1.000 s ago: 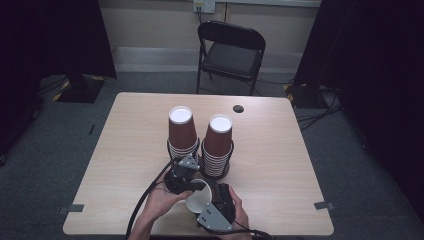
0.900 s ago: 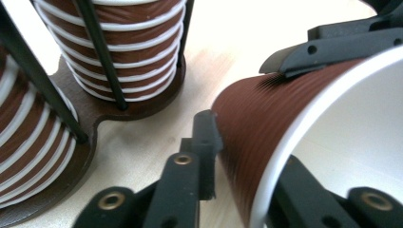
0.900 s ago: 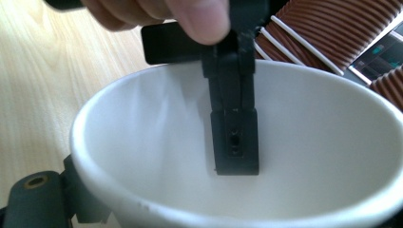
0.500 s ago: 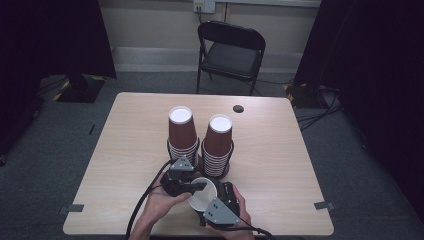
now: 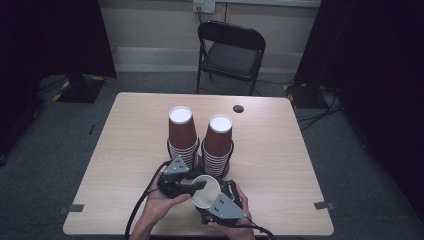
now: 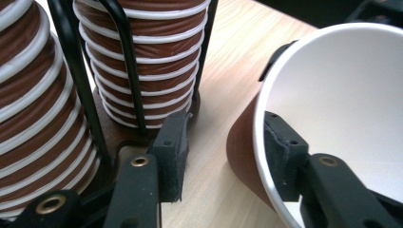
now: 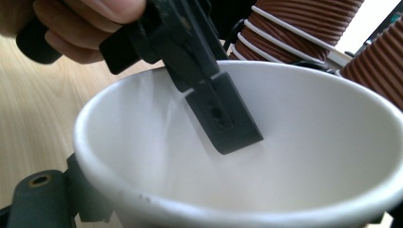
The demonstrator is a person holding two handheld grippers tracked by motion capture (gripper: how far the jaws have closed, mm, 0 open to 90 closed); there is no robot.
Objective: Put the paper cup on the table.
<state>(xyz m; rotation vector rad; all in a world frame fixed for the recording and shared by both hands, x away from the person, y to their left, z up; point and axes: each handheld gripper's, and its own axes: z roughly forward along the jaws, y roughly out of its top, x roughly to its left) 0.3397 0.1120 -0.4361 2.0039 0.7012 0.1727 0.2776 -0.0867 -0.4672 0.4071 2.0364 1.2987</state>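
At the near edge of a light wooden surface (image 5: 125,150), a person works two hand-held tongs around a single brown paper cup (image 5: 205,192) with a white lining. The cup lies tipped on its side between the two hands, its open mouth turned toward the person, just in front of two tall stacks of matching cups.

The left tongs (image 5: 192,186) have just been opening. In the left gripper view their jaws stand apart: one pad (image 6: 285,152) reaches over the cup's rim and sits inside against the white wall, while the other pad (image 6: 172,152) is clear of the cup on the outside, over the surface beside the wire holder (image 6: 128,71). They no longer pinch the rim.

The right tongs (image 5: 212,200) grip the cup from the near right side, and the cup rests in them. In the right gripper view the cup's white interior (image 7: 285,156) spreads between that gripper's own jaws, with the left tongs' pad dipping in from above and the left hand (image 7: 71,28) behind it.

The left stack (image 5: 181,137) and the right stack (image 5: 218,142) stand upright side by side at the middle of the surface, each in a black wire holder. A black folding chair (image 5: 231,52) stands beyond the far edge, and a small dark disc (image 5: 238,108) lies near the far right of the surface.
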